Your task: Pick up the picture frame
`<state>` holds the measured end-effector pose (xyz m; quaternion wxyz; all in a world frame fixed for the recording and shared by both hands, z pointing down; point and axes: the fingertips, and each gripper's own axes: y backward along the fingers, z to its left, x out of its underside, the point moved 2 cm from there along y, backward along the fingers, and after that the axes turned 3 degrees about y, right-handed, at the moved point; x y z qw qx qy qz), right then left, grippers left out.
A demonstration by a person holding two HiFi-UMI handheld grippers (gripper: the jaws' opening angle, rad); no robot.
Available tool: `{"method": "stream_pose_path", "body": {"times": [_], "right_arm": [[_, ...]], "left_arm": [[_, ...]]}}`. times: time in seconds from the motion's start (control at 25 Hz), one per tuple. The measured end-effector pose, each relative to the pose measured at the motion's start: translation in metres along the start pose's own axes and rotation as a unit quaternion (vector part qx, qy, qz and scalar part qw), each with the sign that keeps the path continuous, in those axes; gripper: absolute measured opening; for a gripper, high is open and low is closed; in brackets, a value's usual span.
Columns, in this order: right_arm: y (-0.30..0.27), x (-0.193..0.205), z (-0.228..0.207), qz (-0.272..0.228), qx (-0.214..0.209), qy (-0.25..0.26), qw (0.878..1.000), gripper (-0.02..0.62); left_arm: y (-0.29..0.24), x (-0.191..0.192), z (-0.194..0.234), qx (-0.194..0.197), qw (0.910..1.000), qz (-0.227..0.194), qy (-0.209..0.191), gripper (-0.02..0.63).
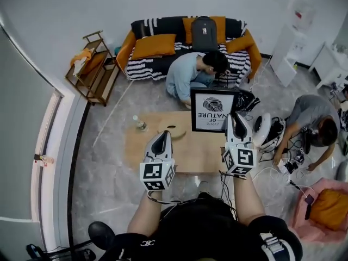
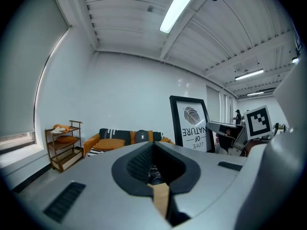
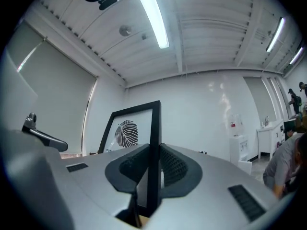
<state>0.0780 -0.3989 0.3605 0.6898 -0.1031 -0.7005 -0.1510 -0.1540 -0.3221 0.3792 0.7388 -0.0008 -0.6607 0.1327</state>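
Seen from the head view, the right gripper (image 1: 237, 121) holds the frame (image 1: 213, 110) upright in the air above the table (image 1: 185, 148). The left gripper (image 1: 162, 140) is beside it but apart from it, and two people (image 1: 191, 72) are on the floor beyond. Only the right gripper view shows the grip itself, with both pads pinching the frame's black side edge. The left gripper view shows that gripper's fingers pressed together on nothing, with the frame off to its right.
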Motion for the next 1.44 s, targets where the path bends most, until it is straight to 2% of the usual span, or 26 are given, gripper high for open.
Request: {"method": "stream_pose_path", "body": {"times": [0.4, 1.04, 1.44], "right_arm": [[0.044, -0.022, 0.012, -0.019, -0.009, 0.003, 1.0, 0.083], [0.055, -0.018, -0.005, -0.022, 0.02, -0.009, 1.0, 0.083], [0.051, -0.012, -0.003, -0.019, 0.024, -0.014, 0.999, 0.083]], "left_arm": [[0.02, -0.032, -0.024, 0.029, 0.9984, -0.045, -0.017, 0.02], [0.006, -0.03, -0.037, 0.062, 0.9966, -0.041, -0.034, 0.02], [0.005, -0.029, -0.028, 0.057, 0.997, -0.04, -0.034, 0.02]]}}
